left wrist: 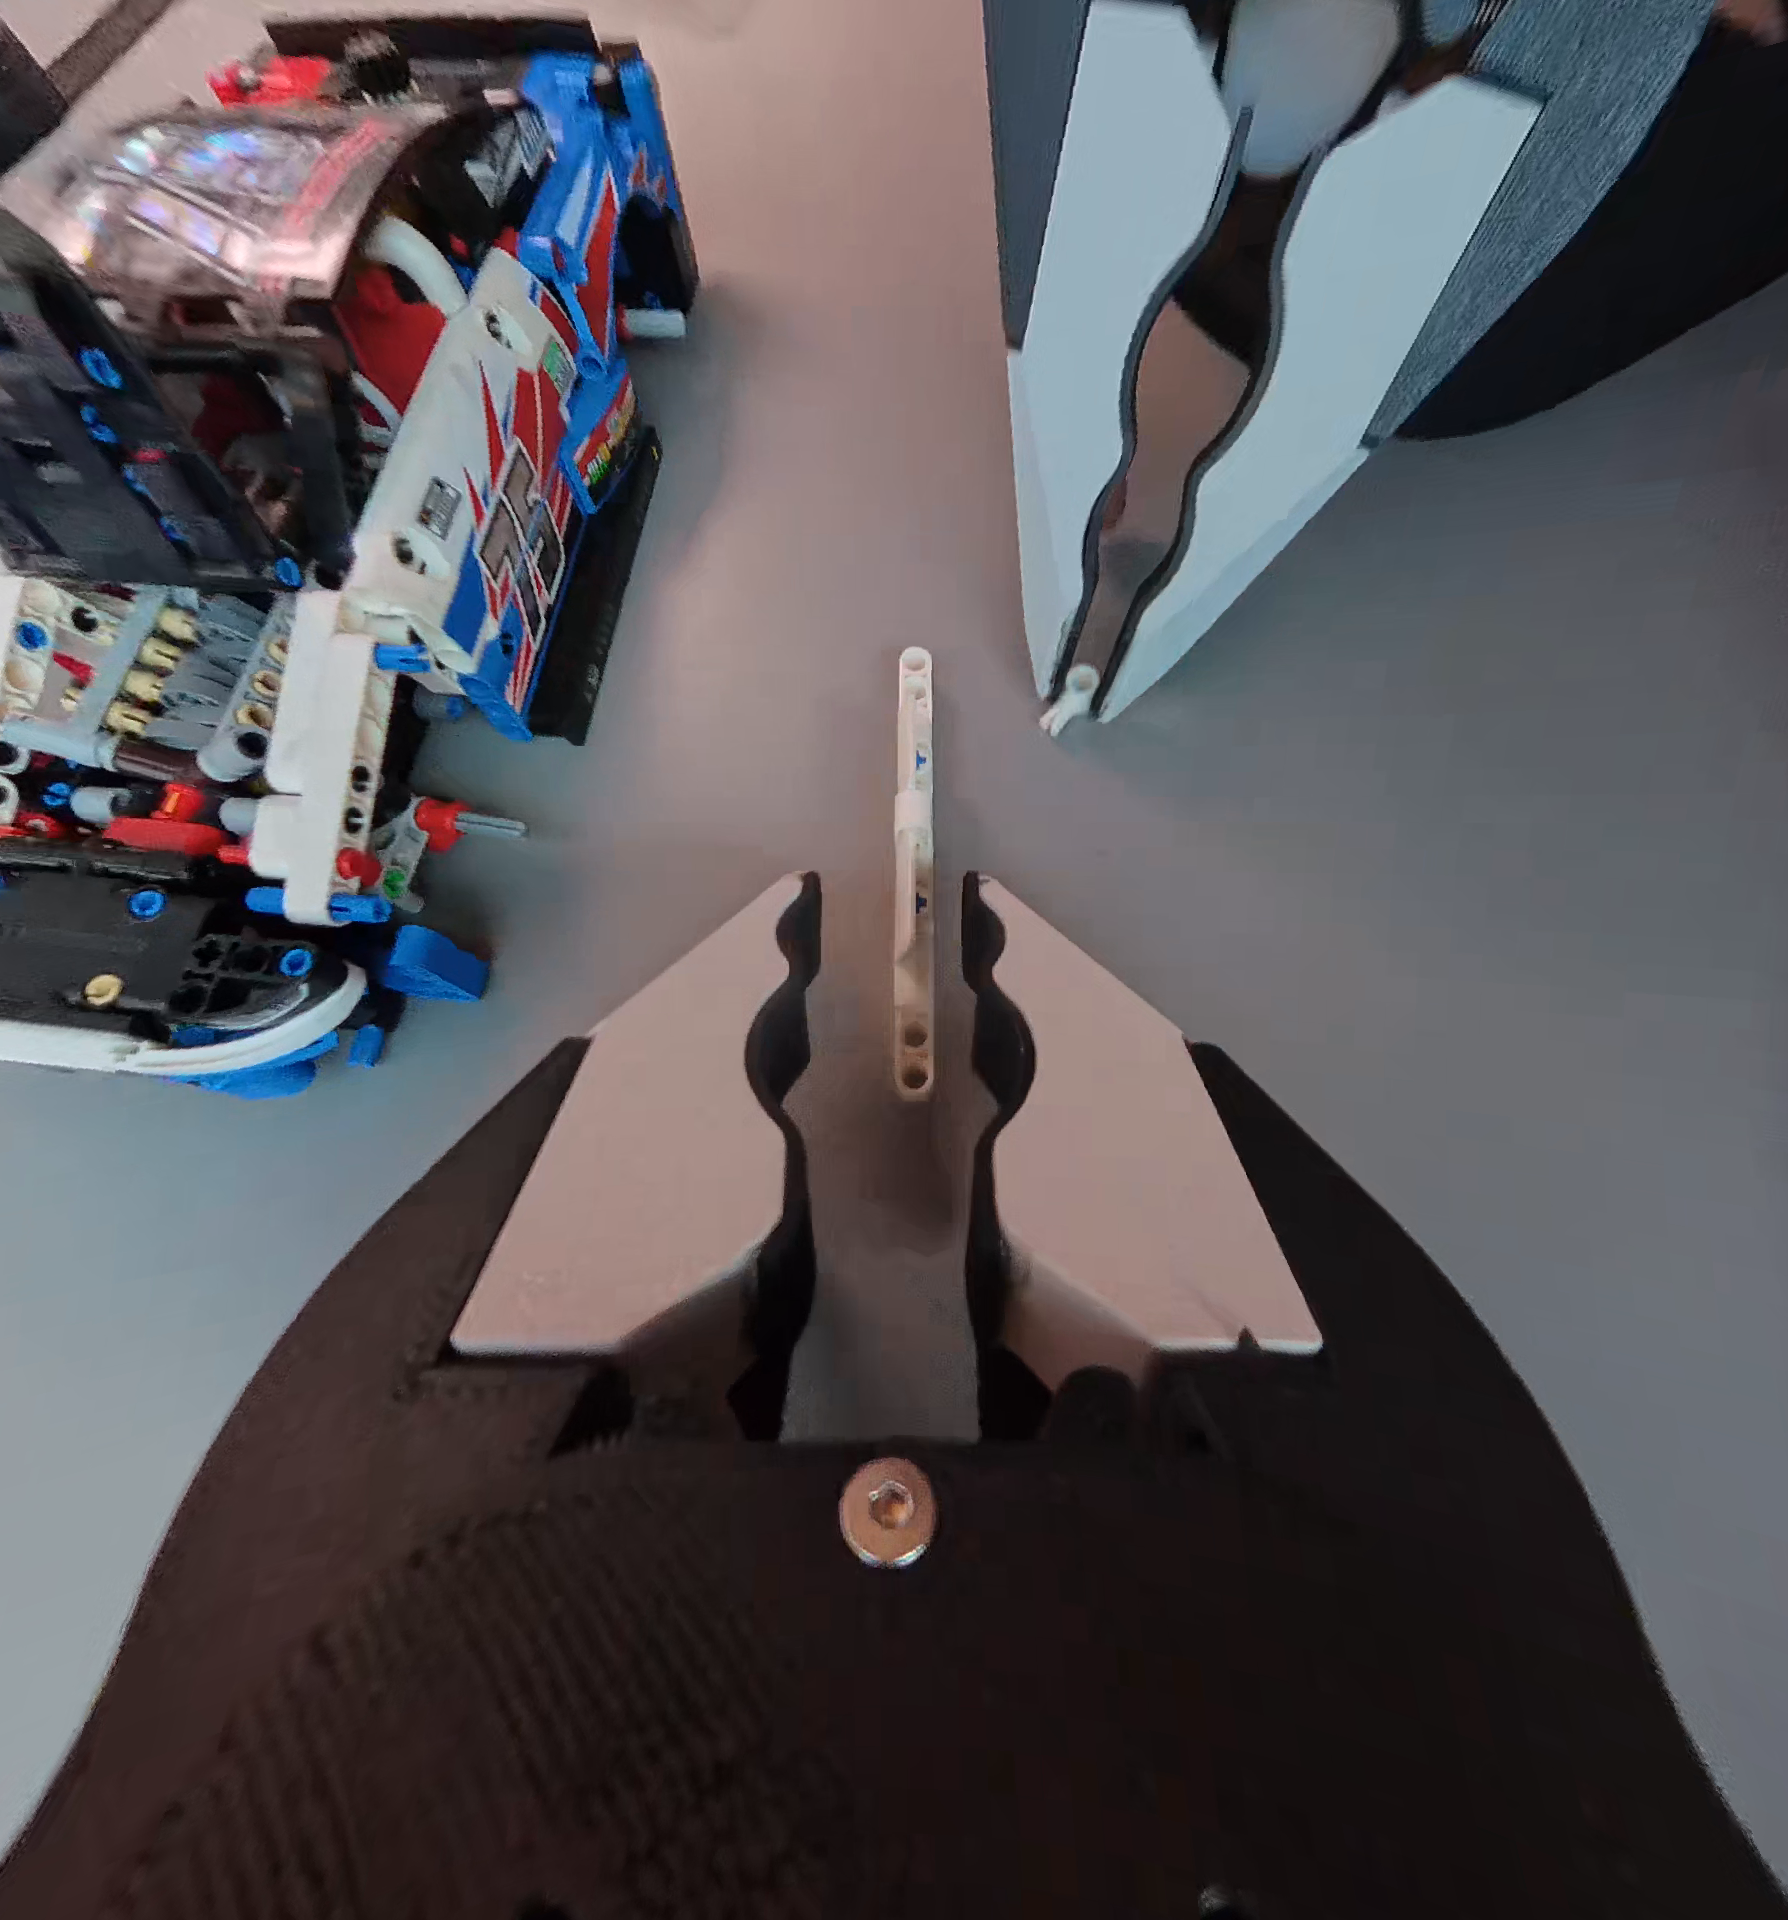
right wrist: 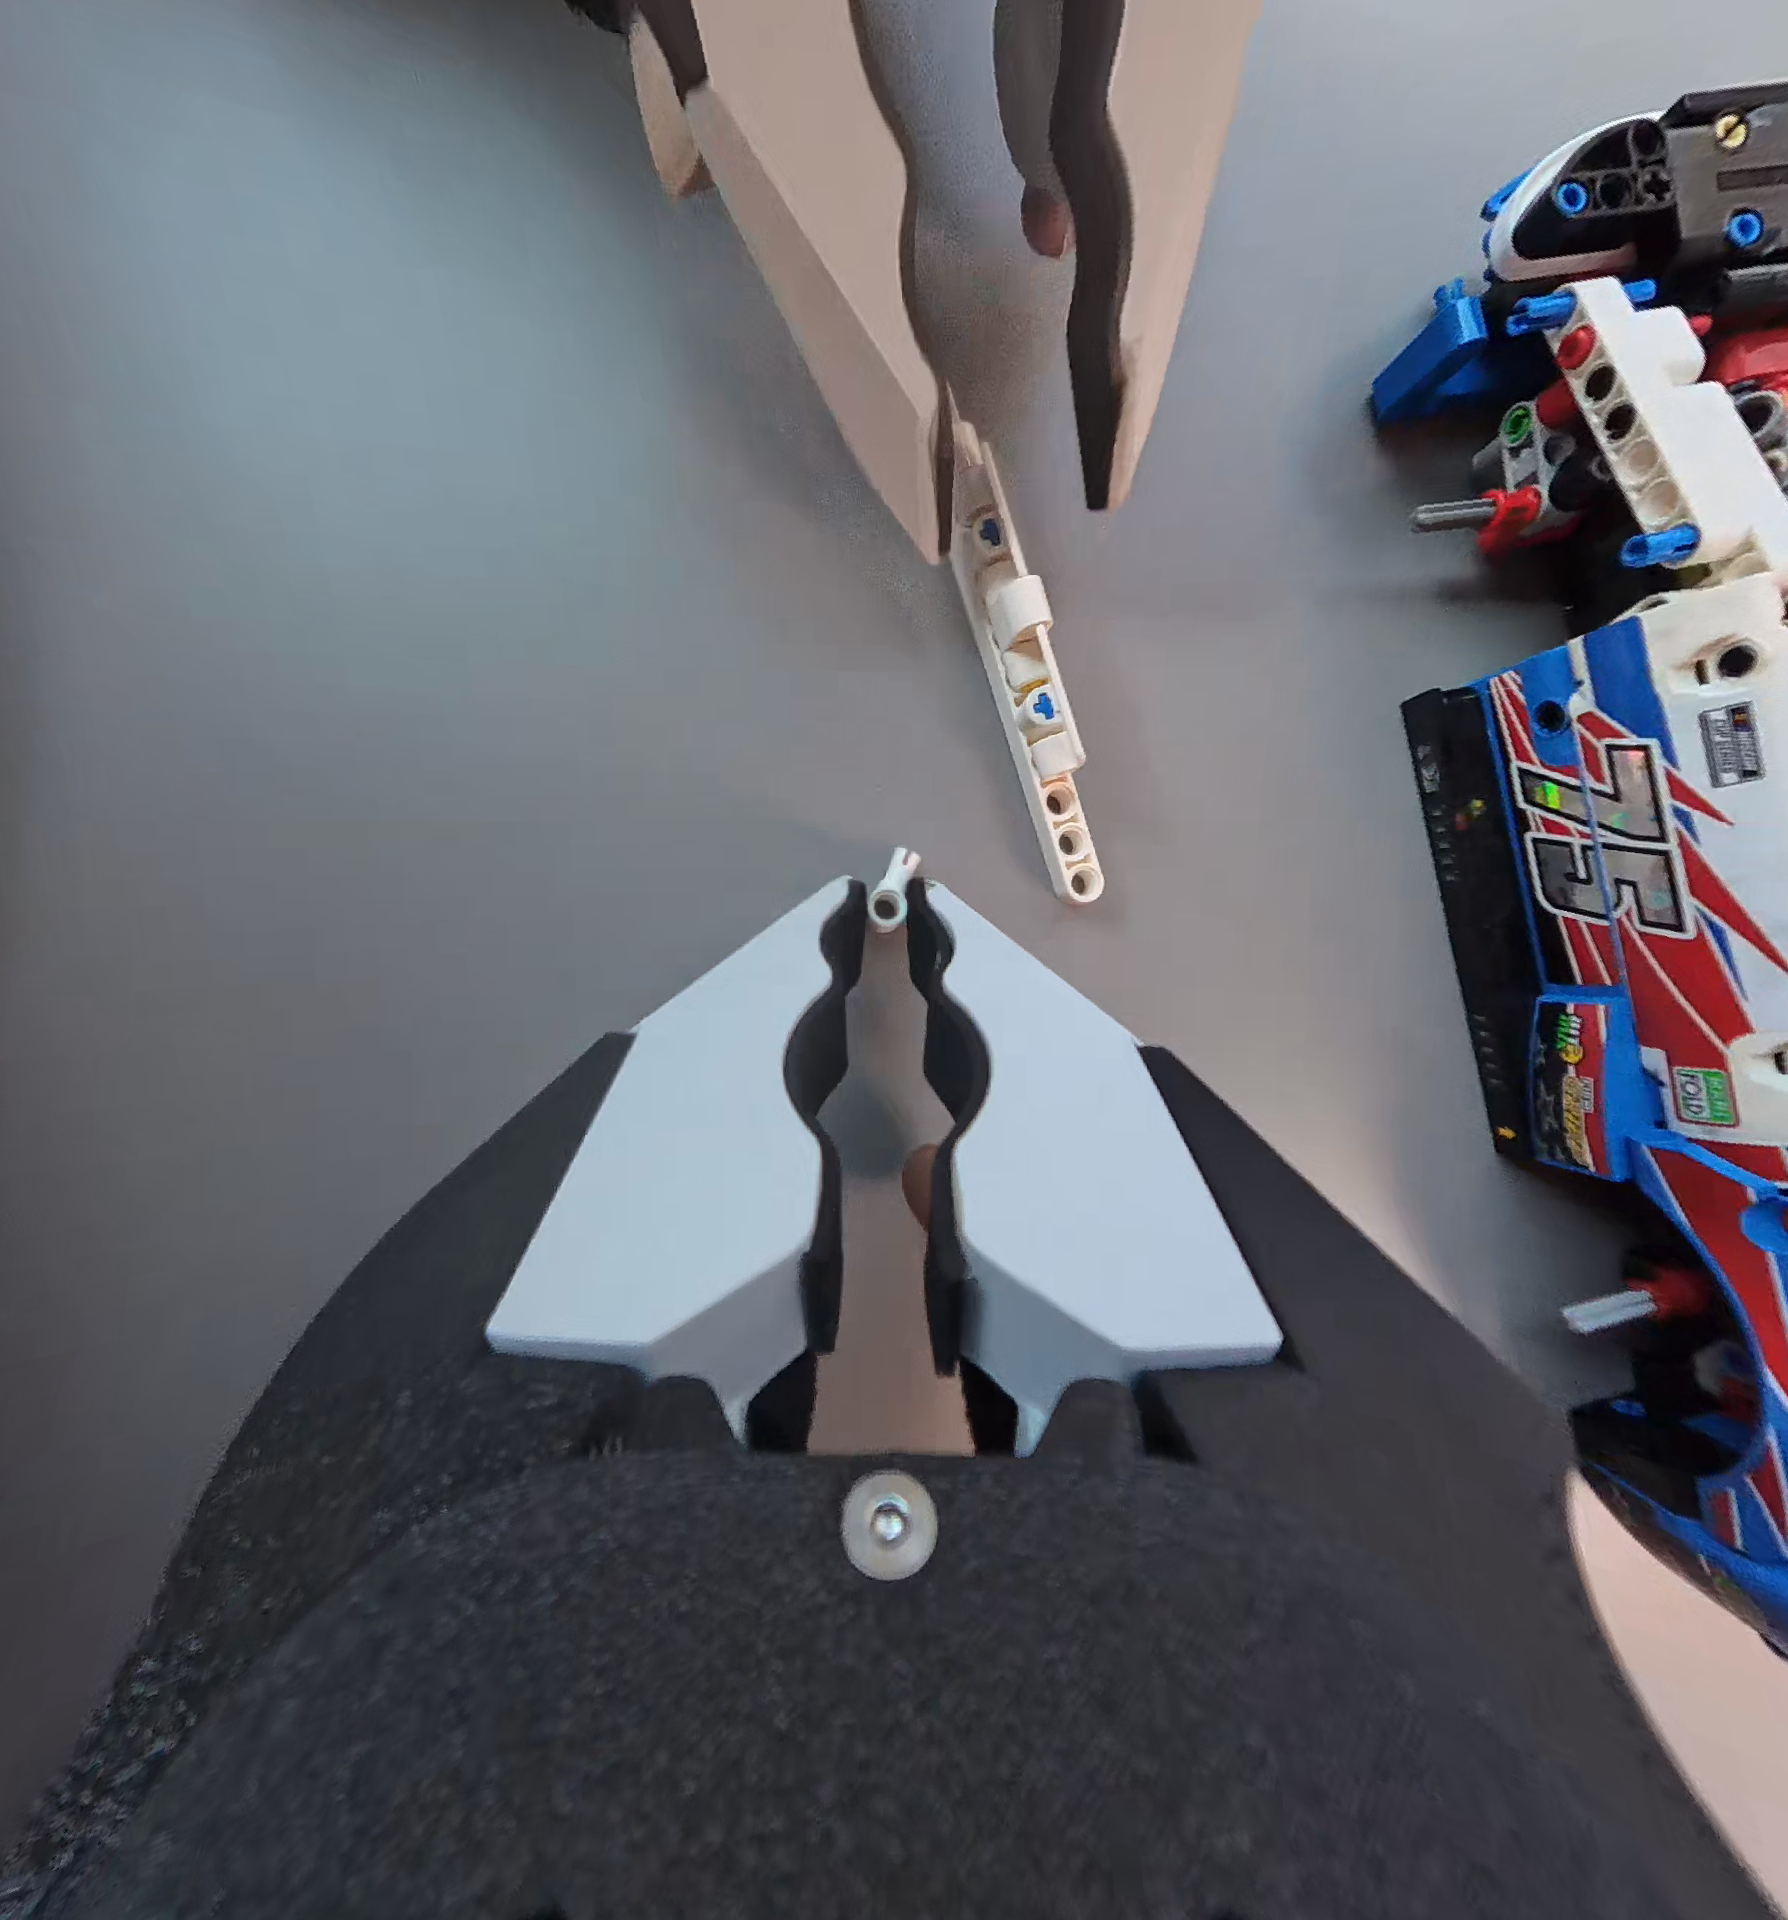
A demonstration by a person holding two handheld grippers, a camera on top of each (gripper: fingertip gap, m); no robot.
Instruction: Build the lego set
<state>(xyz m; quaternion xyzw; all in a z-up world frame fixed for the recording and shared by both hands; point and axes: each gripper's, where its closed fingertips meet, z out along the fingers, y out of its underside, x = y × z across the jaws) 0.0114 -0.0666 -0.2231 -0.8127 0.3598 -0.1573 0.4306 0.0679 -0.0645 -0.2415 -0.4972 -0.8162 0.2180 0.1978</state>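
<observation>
Two grippers meet over the grey surface (left wrist: 1492, 935): the left gripper (left wrist: 890, 883) fingers parted around a white beam (left wrist: 916, 883), the right gripper (right wrist: 888, 896) fingers pinching a small white pin (right wrist: 890, 899).

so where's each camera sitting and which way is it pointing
Left wrist view: sits on the left gripper, looking down along its open jaws at the white beam lying on the grey table between them; the lego car is to the left, the right gripper is ahead.

Right wrist view: sits on the right gripper, facing the opposite way; its jaws pinch a small white pin, with the left gripper ahead.

Both views share the beam, the car, the table and each other's gripper.
</observation>
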